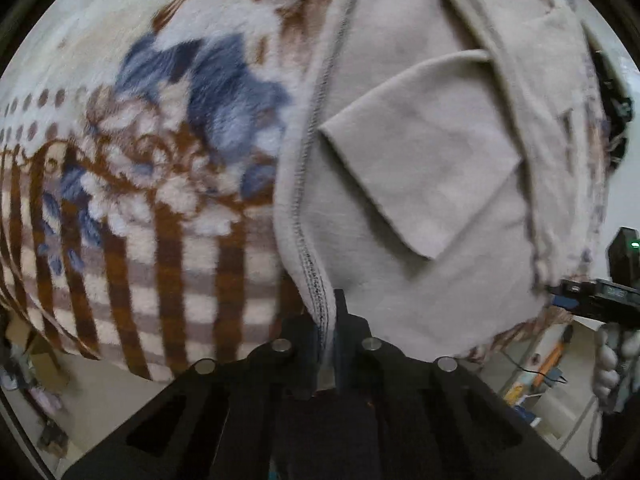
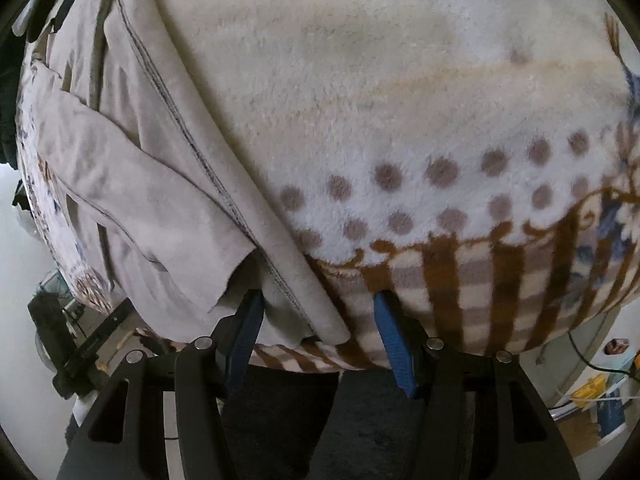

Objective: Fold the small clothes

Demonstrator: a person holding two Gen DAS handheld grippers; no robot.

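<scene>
A beige garment [image 1: 432,152] lies on a patterned fleece blanket [image 1: 140,128], with one flap folded over its middle. My left gripper [image 1: 326,312] is shut on the garment's stitched hem at its near edge. In the right wrist view the same garment [image 2: 152,200] lies to the left on the blanket [image 2: 400,100]. My right gripper [image 2: 318,312] is open, its blue fingers [image 2: 394,344] on either side of the garment's near hem corner at the blanket's front edge.
The blanket covers a raised surface whose near edge drops to a pale floor [image 1: 100,392]. The other gripper and a gloved hand [image 1: 612,356] show at the right of the left wrist view. Clutter and boxes [image 2: 596,400] stand on the floor at the far right.
</scene>
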